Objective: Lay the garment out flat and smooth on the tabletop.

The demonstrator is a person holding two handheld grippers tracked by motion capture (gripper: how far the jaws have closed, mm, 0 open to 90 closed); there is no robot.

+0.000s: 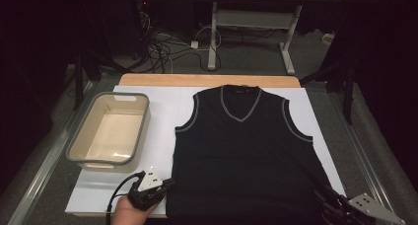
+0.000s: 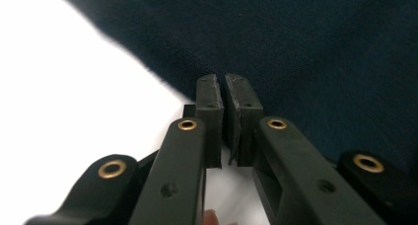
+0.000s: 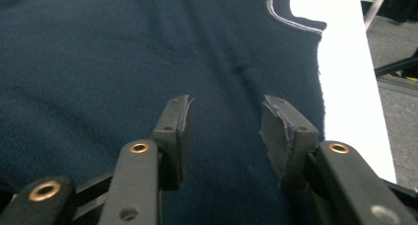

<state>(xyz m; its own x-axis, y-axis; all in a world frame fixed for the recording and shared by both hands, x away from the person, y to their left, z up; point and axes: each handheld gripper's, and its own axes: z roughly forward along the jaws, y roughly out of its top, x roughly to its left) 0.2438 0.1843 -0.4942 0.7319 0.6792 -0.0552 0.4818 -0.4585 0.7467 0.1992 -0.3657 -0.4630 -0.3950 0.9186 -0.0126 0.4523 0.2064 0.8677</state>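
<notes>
Folding: vest [image 1: 244,151] lies flat on the white table [image 1: 162,111], neck away from the person.
Left gripper [image 2: 225,82]: fingers pinched together at the vest's near-left hem corner.
Right gripper [image 3: 226,111]: fingers partly open, empty, over the near-right hem.
Axis: runs near-to-far.
Bin [image 1: 86,148]: left, apart.

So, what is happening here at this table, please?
A person with a gripper in each hand is working on a dark navy sleeveless knitted vest with grey trim, which lies flat on a white sheet over the table. The left gripper is shut at the vest's lower left edge; whether cloth is pinched between the pads is hard to tell. The right gripper is open above the vest's lower right part. A beige plastic tub with a grey rim stands on the left, with nothing in it.
</notes>
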